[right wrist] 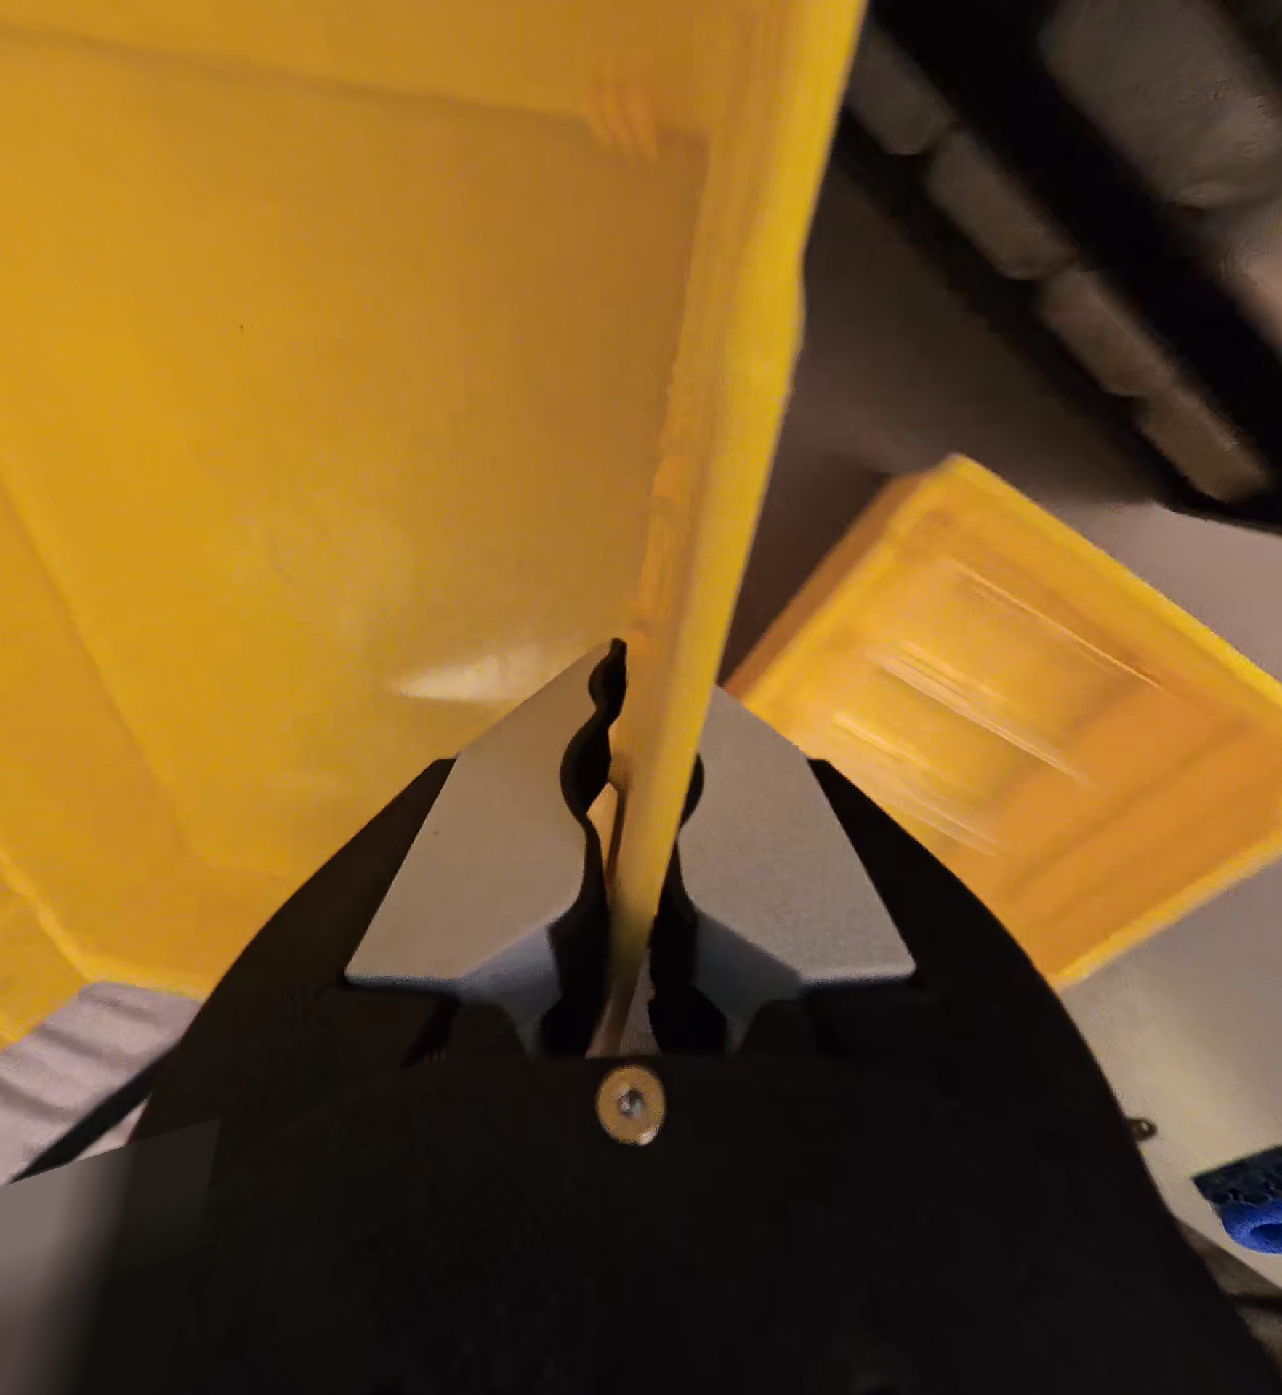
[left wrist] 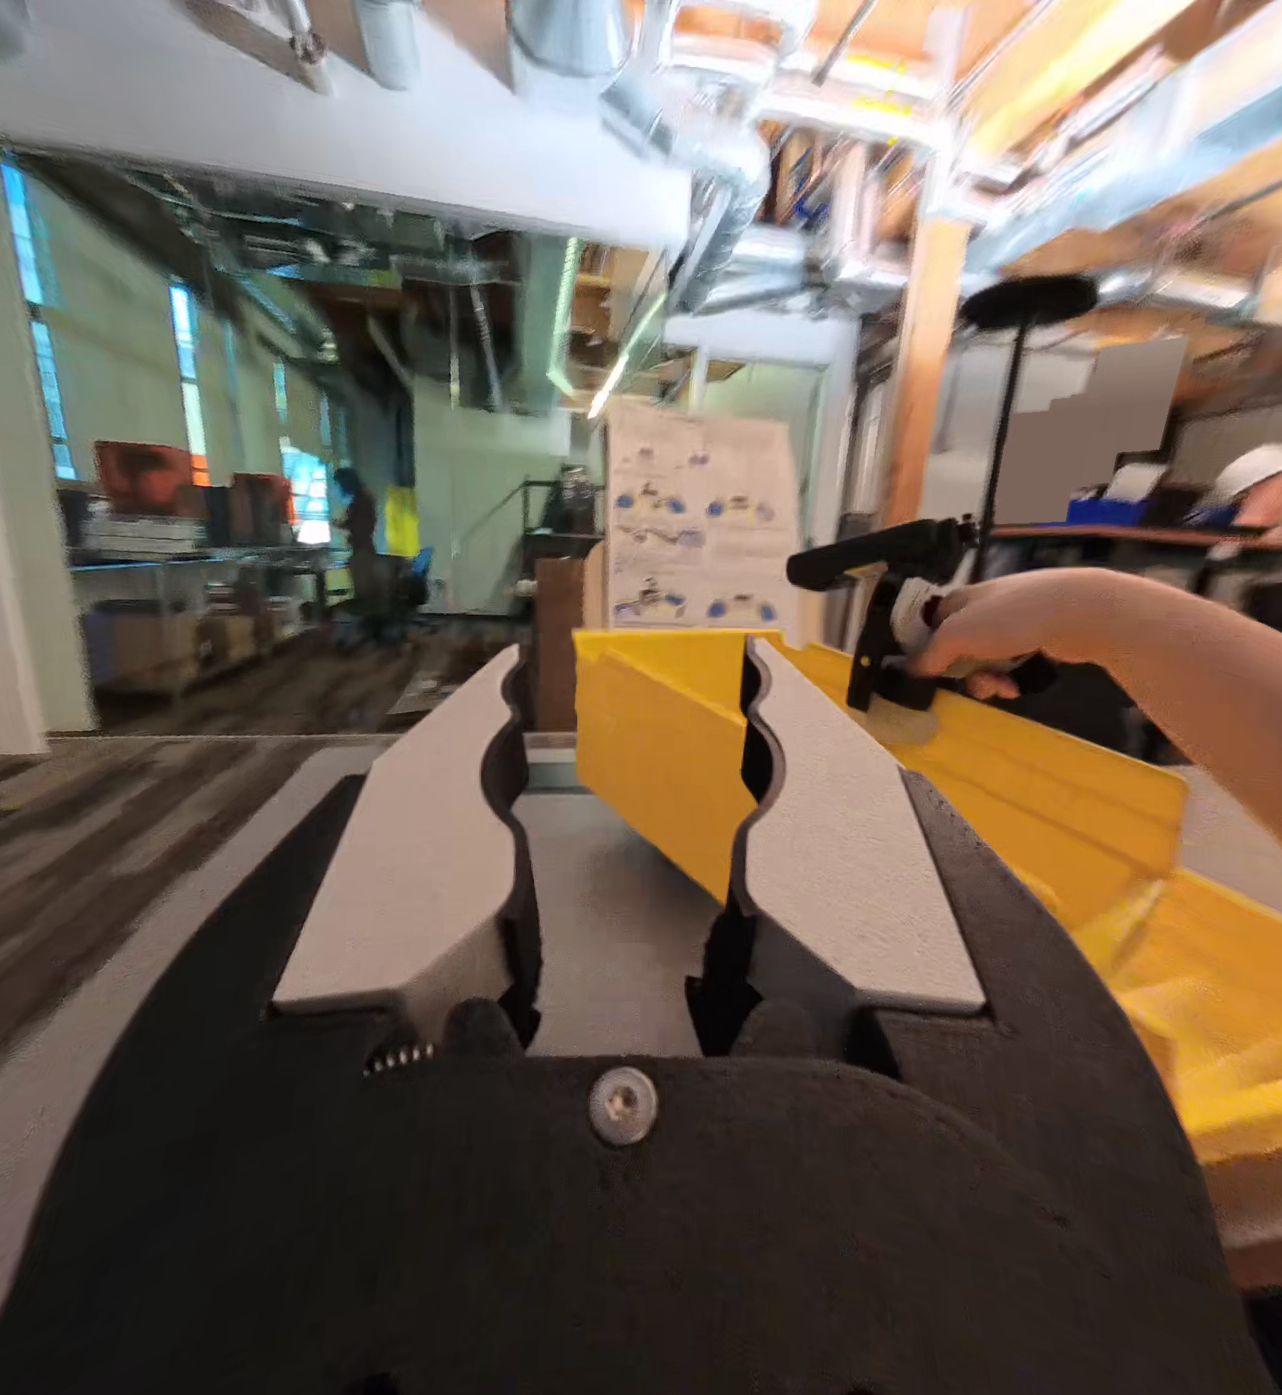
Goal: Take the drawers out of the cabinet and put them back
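The right tongs [right wrist: 649, 755] are clenched on the side wall of a yellow drawer [right wrist: 306, 392], one finger inside and one outside; in the left wrist view this drawer [left wrist: 653, 747] sits tilted above the grey worktop [left wrist: 608, 891], with a bare hand [left wrist: 1000, 642] holding the right tongs [left wrist: 898, 717] at its rim. The left tongs [left wrist: 630, 679] are released, gripping nothing, just left of the drawer. A second yellow drawer [right wrist: 1015, 709] lies on the worktop to the right
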`<state>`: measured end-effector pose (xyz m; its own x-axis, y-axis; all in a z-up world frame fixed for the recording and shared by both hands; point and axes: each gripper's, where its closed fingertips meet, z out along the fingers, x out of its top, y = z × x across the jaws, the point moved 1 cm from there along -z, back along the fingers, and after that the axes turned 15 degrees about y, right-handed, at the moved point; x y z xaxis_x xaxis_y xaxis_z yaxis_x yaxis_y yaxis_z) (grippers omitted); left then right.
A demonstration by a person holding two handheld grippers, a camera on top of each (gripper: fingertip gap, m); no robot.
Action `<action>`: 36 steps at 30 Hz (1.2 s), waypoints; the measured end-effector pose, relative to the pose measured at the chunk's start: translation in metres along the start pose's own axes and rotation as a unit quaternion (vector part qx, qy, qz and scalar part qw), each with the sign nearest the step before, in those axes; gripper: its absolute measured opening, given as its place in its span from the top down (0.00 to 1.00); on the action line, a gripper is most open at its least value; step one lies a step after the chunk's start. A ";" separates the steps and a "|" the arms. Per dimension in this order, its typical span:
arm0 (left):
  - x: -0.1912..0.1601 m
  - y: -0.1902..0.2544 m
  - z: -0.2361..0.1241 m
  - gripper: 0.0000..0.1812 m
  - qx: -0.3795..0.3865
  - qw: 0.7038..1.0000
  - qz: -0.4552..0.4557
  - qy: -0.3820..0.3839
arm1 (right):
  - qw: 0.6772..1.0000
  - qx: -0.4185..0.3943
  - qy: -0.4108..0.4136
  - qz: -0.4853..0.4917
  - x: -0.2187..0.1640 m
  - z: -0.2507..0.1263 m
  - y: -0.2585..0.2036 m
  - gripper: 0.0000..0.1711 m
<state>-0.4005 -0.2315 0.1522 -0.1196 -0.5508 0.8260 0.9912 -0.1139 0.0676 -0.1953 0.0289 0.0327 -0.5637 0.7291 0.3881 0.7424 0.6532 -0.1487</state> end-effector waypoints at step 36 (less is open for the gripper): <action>-0.336 0.194 0.047 0.93 -0.264 0.643 -0.029 -0.719 | 0.920 -0.128 -0.019 0.371 -0.328 -0.024 0.441 0.98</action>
<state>-0.1652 -0.0299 -0.0857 0.3962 0.7565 0.5204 0.7851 -0.5730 0.2352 0.3262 0.0727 -0.1385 0.1236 0.9645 0.2332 0.9860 -0.0929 -0.1383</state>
